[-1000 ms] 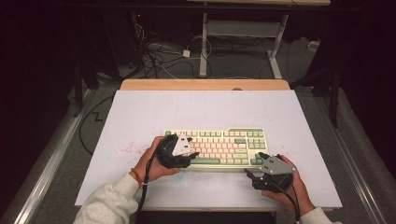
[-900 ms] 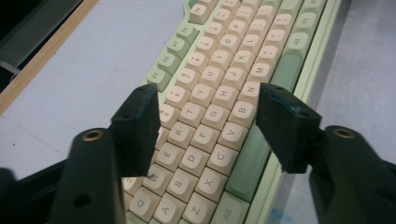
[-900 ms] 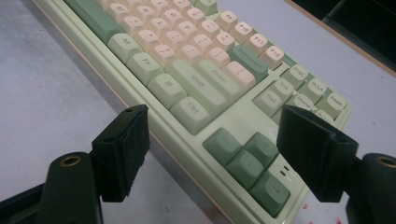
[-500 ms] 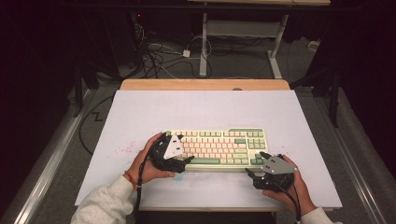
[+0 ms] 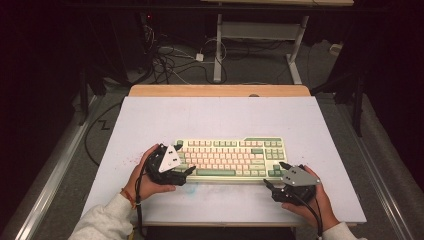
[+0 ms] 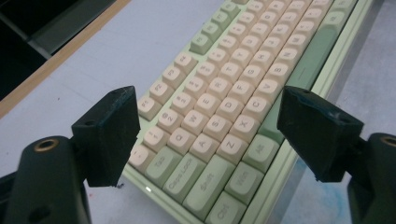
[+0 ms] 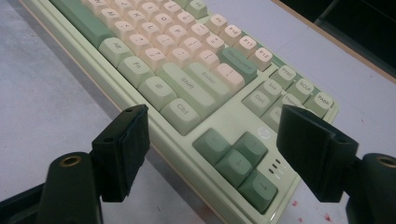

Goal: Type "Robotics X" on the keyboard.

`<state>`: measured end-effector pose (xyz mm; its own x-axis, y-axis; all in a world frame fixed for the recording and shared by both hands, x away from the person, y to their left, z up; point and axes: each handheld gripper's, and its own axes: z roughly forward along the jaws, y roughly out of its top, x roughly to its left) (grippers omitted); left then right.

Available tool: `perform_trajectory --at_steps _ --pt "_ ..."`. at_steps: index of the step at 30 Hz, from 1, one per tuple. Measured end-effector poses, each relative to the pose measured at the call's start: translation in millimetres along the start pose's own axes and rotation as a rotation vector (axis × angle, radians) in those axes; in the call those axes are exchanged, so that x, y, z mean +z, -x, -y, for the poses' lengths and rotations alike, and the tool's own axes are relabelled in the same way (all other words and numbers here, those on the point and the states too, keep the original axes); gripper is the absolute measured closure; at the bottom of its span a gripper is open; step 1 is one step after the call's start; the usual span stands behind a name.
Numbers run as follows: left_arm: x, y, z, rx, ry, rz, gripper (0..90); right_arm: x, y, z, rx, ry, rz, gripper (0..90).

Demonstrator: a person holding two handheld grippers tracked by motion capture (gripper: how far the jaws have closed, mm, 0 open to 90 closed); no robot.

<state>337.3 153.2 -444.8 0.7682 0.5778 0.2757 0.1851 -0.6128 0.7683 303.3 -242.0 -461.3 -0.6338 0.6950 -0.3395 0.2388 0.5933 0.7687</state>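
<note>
A pale green keyboard point(image 5: 230, 157) with cream and green keys lies across the near half of the white mat point(image 5: 220, 117). My left gripper point(image 5: 184, 157) is at its left end. Its jaws have just been opening and now stand wide, with the keyboard's left-end keys point(image 6: 224, 84) between and below the pads, which do not press on them. The left gripper point(image 6: 215, 130) looks along the key rows. My right gripper point(image 5: 276, 174) hovers open at the front right corner. In the right gripper view the gripper point(image 7: 219, 149) straddles the arrow keys point(image 7: 238, 158) of the keyboard point(image 7: 187, 79).
The mat covers a wooden table whose far edge point(image 5: 220, 91) shows bare. Beyond it are floor cables point(image 5: 170, 60) and a white desk frame point(image 5: 217, 50). Faint red specks point(image 5: 132, 160) mark the mat left of the keyboard. Metal rails run along both sides.
My left hand has drawn back leftward off the keyboard's left end, and its jaws stand wider apart. The right hand and the keyboard have not moved.
</note>
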Motion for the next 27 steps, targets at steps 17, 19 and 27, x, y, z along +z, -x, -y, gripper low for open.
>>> perform_trajectory --at_steps 17,19,27 --pt "-9.8 -1.3 28.8 -0.012 -0.071 -0.038 20.2 -1.8 9.3 -10.0 0.062 0.019 -0.035 51.0" --pt "-10.2 -0.9 31.1 -0.014 -0.077 -0.035 20.2 -0.3 13.0 -13.4 0.082 0.014 -0.066 60.5" --pt "-11.8 1.4 40.1 -0.026 -0.109 -0.027 20.7 16.4 19.6 -26.7 0.054 -0.043 -0.121 87.7"
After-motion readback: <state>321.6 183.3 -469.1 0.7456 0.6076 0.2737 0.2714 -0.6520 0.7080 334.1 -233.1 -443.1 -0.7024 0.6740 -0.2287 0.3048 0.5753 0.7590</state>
